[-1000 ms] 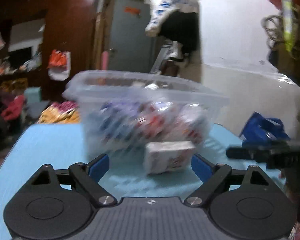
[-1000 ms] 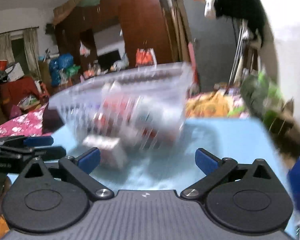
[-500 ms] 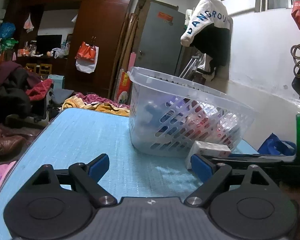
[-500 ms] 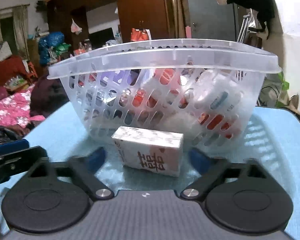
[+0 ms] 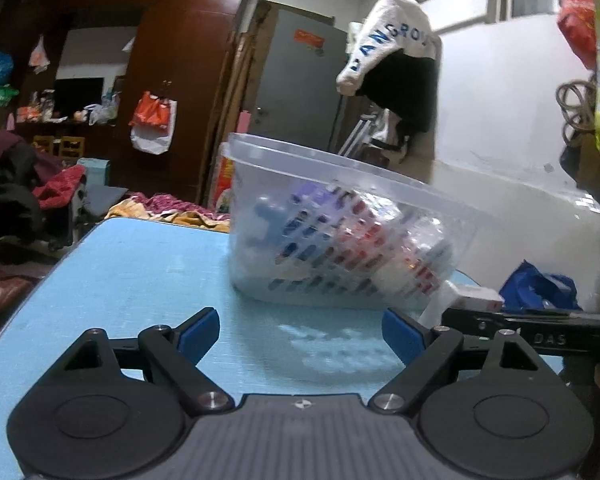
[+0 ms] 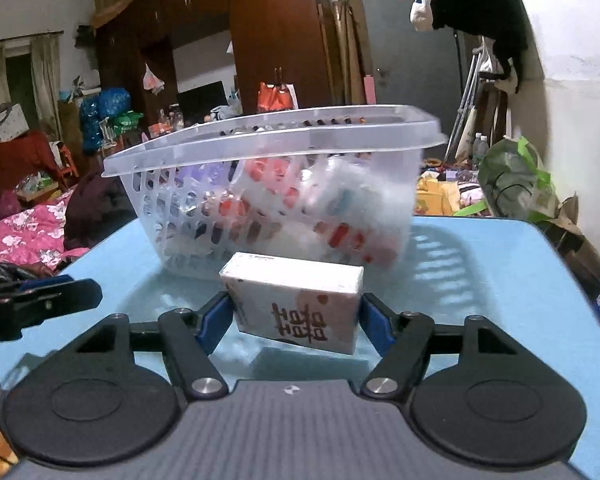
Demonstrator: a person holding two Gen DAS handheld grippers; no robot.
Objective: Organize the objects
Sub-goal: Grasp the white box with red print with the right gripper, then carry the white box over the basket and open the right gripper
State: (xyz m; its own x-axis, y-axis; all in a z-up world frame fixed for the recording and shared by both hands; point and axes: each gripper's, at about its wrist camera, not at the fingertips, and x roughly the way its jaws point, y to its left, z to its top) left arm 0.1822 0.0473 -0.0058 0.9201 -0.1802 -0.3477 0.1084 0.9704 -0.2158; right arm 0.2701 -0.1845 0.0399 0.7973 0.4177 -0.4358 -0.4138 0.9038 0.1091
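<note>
A clear slotted plastic basket (image 6: 276,148) holding several packets stands on the blue table (image 6: 480,264); it also shows in the left wrist view (image 5: 340,208). A white and pink tissue pack (image 6: 296,300) sits between the fingers of my right gripper (image 6: 296,320), which is shut on it, just in front of the basket. The pack's end shows in the left wrist view (image 5: 476,296), held by the right gripper (image 5: 540,332). My left gripper (image 5: 300,332) is open and empty over the table, left of the basket.
The left gripper shows at the left edge of the right wrist view (image 6: 40,300). A blue bag (image 5: 540,284) lies beyond the table's right edge. A green bag (image 6: 512,180) sits behind the table. Clothes and clutter (image 5: 28,196) fill the room to the left.
My right gripper has moved forward and closed its fingers onto the tissue pack. The left gripper has drifted a little, staying open.
</note>
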